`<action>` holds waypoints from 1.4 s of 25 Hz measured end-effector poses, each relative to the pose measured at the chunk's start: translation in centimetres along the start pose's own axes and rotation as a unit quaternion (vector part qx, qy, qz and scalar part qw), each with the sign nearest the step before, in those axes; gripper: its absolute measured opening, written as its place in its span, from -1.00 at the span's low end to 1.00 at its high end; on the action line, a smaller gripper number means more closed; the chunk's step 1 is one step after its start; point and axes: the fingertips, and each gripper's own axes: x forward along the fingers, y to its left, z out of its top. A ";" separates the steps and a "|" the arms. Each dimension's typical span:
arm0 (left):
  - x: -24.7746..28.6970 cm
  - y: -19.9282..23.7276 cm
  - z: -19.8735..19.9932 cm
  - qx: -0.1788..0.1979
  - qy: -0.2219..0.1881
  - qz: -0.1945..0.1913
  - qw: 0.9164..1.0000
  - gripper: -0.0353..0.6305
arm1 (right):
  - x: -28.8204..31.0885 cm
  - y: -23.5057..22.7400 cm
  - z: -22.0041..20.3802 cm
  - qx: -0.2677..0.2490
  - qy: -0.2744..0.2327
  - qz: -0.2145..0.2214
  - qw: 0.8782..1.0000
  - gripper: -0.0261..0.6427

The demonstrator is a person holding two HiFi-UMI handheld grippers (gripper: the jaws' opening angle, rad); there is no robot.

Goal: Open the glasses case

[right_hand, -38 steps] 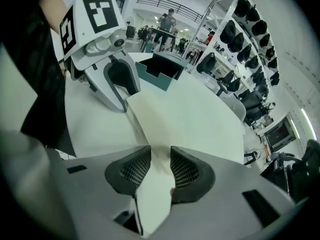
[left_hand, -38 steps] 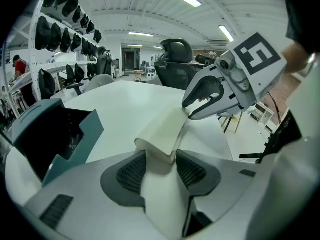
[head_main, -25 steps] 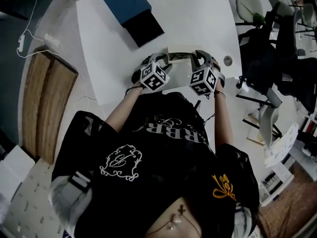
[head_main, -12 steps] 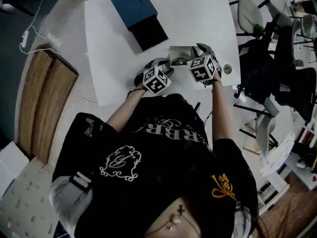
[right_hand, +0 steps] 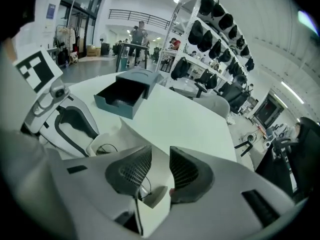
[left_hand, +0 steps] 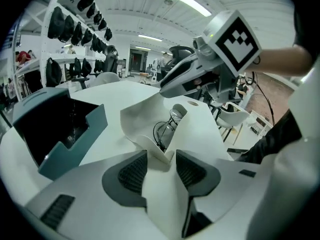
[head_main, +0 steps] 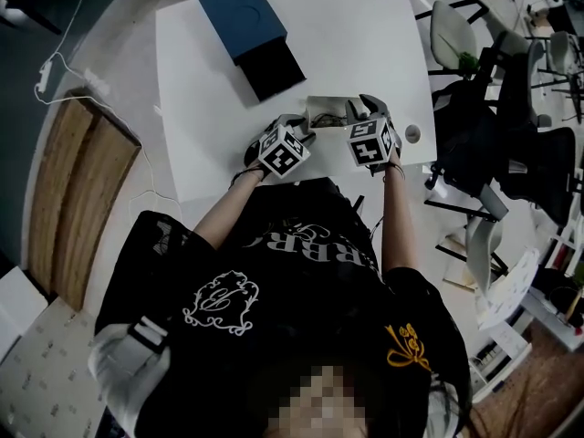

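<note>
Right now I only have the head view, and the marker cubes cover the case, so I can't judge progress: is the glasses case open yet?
Observer: Yes. In the left gripper view the glasses case gapes, with its white flap lifted off the body.
Operator: Is anything inside it?
Observer: A pair of glasses sits in it, dark wire rims showing.
Operator: Which gripper holds the case?
Observer: Only the left gripper, shut on the flap's near edge. The right gripper has its jaws opening, with the pads off the case edge that shows between them.
</note>
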 end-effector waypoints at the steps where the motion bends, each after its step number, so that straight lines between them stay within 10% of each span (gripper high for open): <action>1: -0.2 0.0 -0.1 -0.012 -0.001 -0.002 1.000 -0.33 | -0.4 0.1 0.0 0.011 -0.006 0.000 1.000 -0.54; 17: -7.1 -1.9 2.9 -0.056 -0.076 0.042 0.995 -0.33 | -9.4 0.7 -0.3 0.210 -0.136 0.020 0.968 -0.62; 35: -14.1 -16.6 8.0 -0.100 -0.199 0.109 0.969 -0.39 | -24.0 3.1 -5.6 0.246 -0.258 0.134 0.925 -0.72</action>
